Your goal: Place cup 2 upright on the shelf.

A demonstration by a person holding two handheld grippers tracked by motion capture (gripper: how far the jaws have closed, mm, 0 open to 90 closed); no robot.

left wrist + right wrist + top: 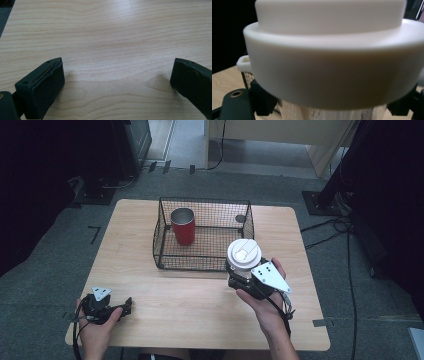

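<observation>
A white lidded cup (243,254) is gripped below its lid by the right gripper (239,270), clenched on the cup body, and it is held just short of the wire basket (165,255), whose near wall stands right ahead of the gripper. Inside the basket, ahead and off to the left, a red cup (183,226) is seen upright. By the look of it, the white cup is being carried in. For a clean placement, it should be lifted clear over the near wall, kept upright, and lowered into the free floor to the right of the red cup. The left gripper (127,304) is rested on the tabletop (200,305), released, nothing between its jaws.
</observation>
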